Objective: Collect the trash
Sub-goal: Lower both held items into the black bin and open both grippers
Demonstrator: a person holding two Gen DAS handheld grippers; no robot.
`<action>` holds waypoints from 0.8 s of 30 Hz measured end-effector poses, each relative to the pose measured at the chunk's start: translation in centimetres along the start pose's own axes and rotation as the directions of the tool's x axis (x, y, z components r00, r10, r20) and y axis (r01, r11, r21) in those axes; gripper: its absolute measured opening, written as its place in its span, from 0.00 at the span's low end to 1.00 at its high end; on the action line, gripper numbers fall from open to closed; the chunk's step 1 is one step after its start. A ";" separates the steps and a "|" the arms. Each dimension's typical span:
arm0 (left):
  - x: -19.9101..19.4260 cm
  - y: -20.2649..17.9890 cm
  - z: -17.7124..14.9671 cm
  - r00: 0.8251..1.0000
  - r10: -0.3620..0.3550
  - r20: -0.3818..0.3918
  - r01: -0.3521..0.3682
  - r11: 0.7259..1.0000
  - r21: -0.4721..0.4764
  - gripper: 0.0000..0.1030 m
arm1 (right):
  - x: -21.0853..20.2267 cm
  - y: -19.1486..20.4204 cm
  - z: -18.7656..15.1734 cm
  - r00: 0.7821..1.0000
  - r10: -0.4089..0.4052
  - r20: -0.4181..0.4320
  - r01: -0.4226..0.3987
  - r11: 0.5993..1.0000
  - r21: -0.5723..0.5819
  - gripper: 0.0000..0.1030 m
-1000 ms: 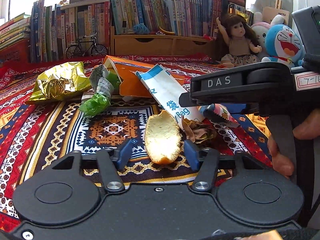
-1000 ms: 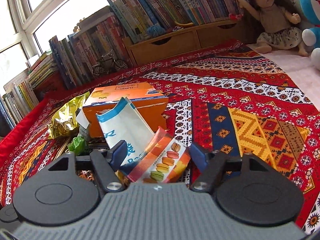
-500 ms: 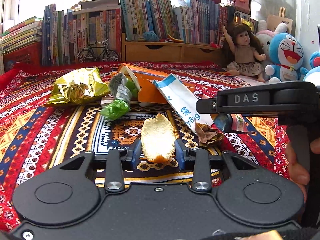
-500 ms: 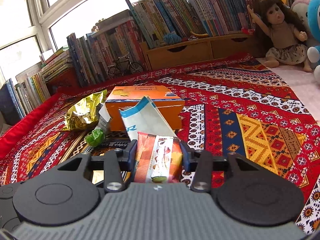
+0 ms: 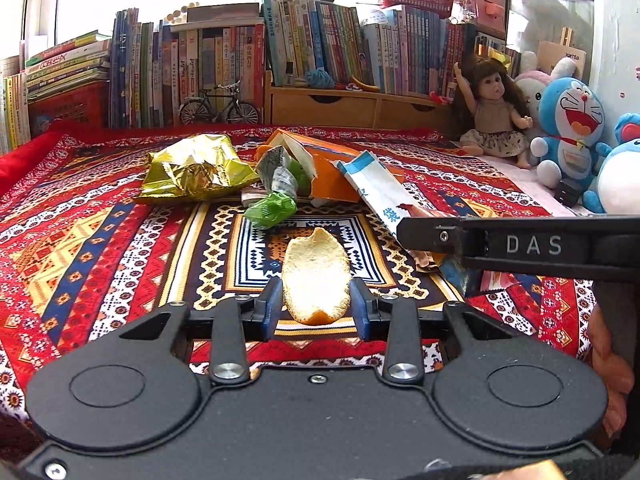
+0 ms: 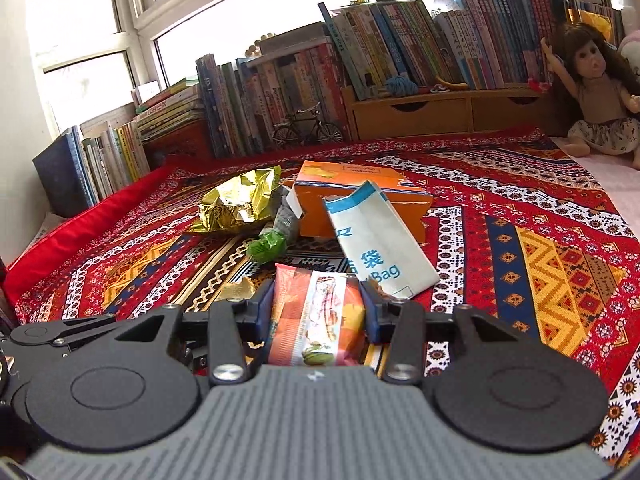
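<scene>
— Books [image 5: 224,68] are lining the back, and that patterned cloth [image 5: 100,248] is covering everything. What's the left gripper [image 5: 316,308] doing?

— It's hanging low and level over the cloth, blue fingers [image 5: 270,306] pinching an orange peel [image 5: 316,276], pale side up.

— Beyond it?

— A gold foil bag [image 5: 196,168], a green wrapper [image 5: 272,210], an orange box [image 6: 360,196] and a white paper bag [image 6: 376,244] are lying bunched together.

— And the right gripper [image 6: 318,312]?

— It's sitting just right of the other, equally low, jaws clamping a macaron snack packet [image 6: 316,320]. Someone's fingers [image 5: 608,372] are wrapping its handle.
</scene>
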State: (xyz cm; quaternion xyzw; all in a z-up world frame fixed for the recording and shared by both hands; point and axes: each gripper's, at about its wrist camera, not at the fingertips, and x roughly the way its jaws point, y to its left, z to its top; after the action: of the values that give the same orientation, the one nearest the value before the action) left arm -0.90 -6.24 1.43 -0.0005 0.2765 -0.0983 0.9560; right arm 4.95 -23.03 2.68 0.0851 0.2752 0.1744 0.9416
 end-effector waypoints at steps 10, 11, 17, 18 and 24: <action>-4.1 1.1 -1.6 1.000 -0.026 -0.010 0.026 1.000 -0.001 0.33 | -2.2 2.2 -2.3 0.998 0.058 -0.014 -0.059 0.998 -0.026 0.47; -4.7 1.2 -2.0 0.999 -0.032 -0.012 0.032 0.999 -0.003 0.33 | -2.4 2.4 -2.6 0.998 0.064 -0.015 -0.065 0.997 -0.031 0.47; -8.2 1.8 -4.9 0.997 -0.061 -0.055 0.061 0.998 -0.012 0.33 | -4.5 4.0 -5.0 0.993 0.114 -0.033 -0.116 0.992 -0.049 0.47; -8.7 1.7 -5.6 0.996 -0.060 -0.066 0.059 0.998 -0.007 0.33 | -4.9 4.2 -5.5 0.992 0.120 -0.039 -0.122 0.991 -0.052 0.47; -10.3 1.5 -8.9 0.987 -0.060 -0.151 0.062 0.998 0.010 0.33 | -6.5 5.7 -8.9 0.988 0.132 -0.082 -0.138 0.988 -0.070 0.47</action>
State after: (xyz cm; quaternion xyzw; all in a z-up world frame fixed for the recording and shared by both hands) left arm -13.81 -2.35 -0.72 0.0056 0.3472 -0.1293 0.9288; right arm -6.61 -19.64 -0.13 0.0610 0.2980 0.2511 0.9189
